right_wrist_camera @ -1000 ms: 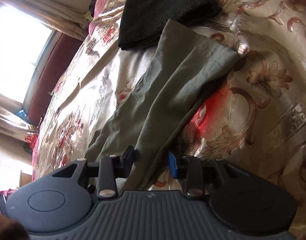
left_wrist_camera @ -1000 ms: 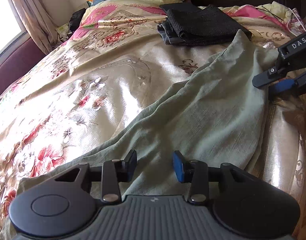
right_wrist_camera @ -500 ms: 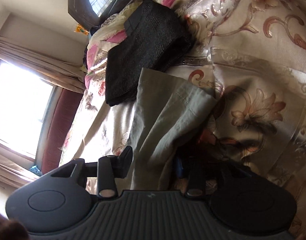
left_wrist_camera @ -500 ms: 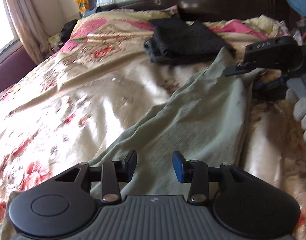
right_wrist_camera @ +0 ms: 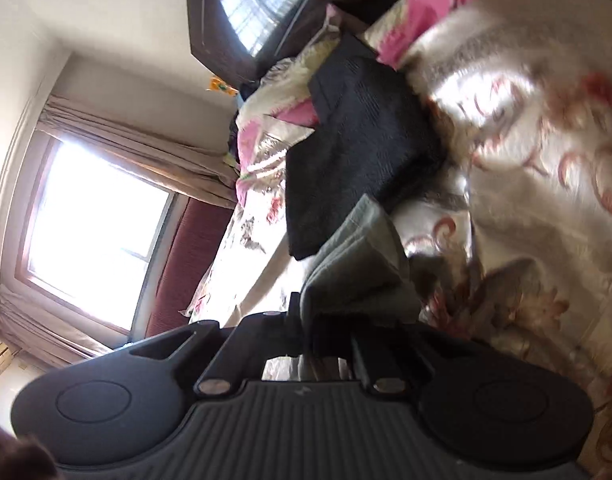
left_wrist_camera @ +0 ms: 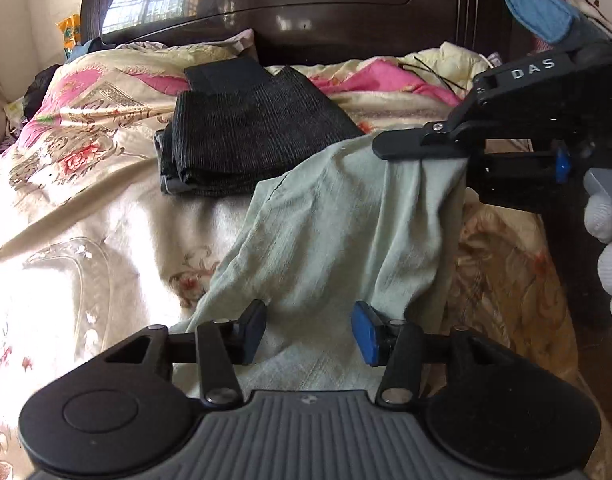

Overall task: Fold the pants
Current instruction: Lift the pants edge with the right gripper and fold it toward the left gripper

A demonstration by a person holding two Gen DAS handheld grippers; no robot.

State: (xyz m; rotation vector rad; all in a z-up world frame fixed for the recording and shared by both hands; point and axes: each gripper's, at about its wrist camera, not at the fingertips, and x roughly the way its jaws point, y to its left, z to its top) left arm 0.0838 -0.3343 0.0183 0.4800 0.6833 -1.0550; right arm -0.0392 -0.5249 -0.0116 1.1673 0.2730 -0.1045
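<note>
Pale green pants [left_wrist_camera: 338,232] lie along the floral bedspread [left_wrist_camera: 86,208]. My left gripper [left_wrist_camera: 310,330] is open, its fingers held just over the near part of the pants with cloth between them. My right gripper [left_wrist_camera: 458,156] shows at the right of the left wrist view, shut on the far end of the pants and holding it lifted off the bed. In the right wrist view the right gripper [right_wrist_camera: 326,332] is closed with green cloth [right_wrist_camera: 358,264] bunched between its fingers.
A folded black garment pile [left_wrist_camera: 246,140] sits on the bed just beyond the pants, also in the right wrist view [right_wrist_camera: 358,140]. A dark wooden headboard [left_wrist_camera: 290,4] stands behind. A window with curtains [right_wrist_camera: 94,232] is at the left.
My right gripper closed on the far end of the pants and lifted it off the bed. My left gripper moved forward along the pants, still open.
</note>
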